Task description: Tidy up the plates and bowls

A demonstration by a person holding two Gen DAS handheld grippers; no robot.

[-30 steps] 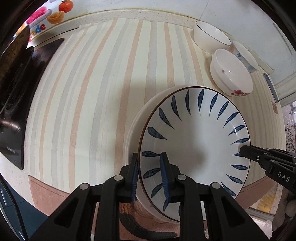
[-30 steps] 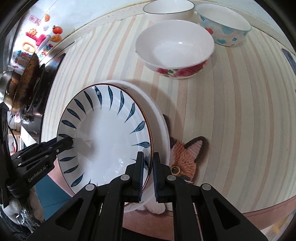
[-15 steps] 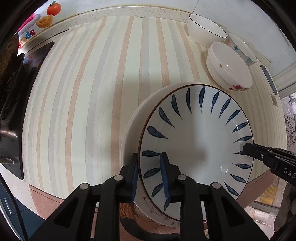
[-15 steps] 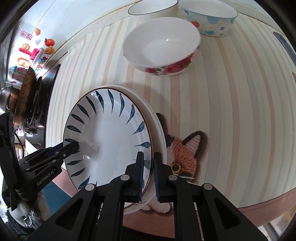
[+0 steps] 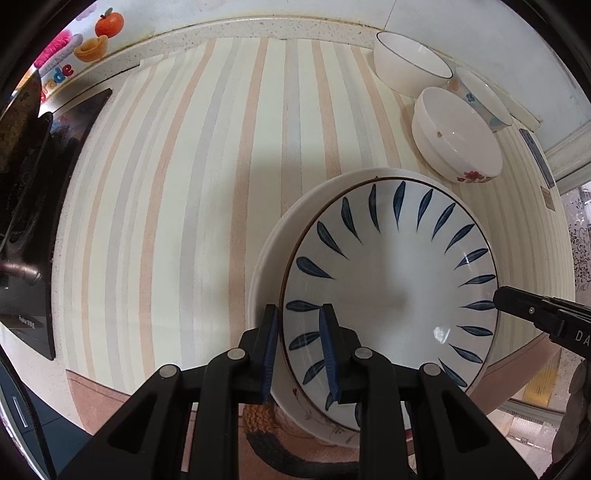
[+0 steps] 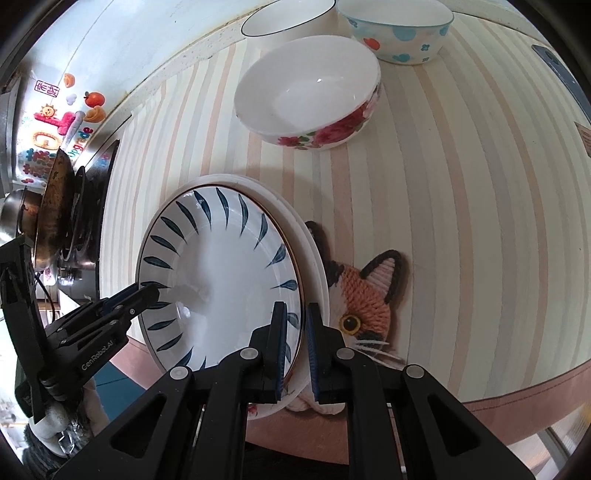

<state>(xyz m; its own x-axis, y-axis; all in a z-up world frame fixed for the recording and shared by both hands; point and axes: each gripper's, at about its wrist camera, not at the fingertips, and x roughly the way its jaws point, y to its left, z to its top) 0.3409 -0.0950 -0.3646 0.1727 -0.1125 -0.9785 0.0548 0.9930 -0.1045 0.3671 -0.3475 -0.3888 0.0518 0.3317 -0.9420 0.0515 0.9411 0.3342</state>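
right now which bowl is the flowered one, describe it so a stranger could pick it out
On the striped mat, three bowls cluster near the back wall. The flowered bowl is the nearest of them to the leaf-patterned plate. It alone has red roses around its outer wall; one neighbour has blue spots, the other is plain white.

I see the table (image 6: 461,192) covered with a striped cloth (image 5: 207,184) in cream, peach and grey. Three bowls stand on the cloth near the far edge: a rose-patterned bowl (image 6: 310,92), a plain white bowl (image 5: 410,66) behind it and a blue-dotted bowl (image 6: 399,33) beside that. A knitted cat mat (image 6: 369,299) lies near the front edge, with a white plate (image 5: 273,251) resting partly on it (I can't tell how many plates are stacked there).
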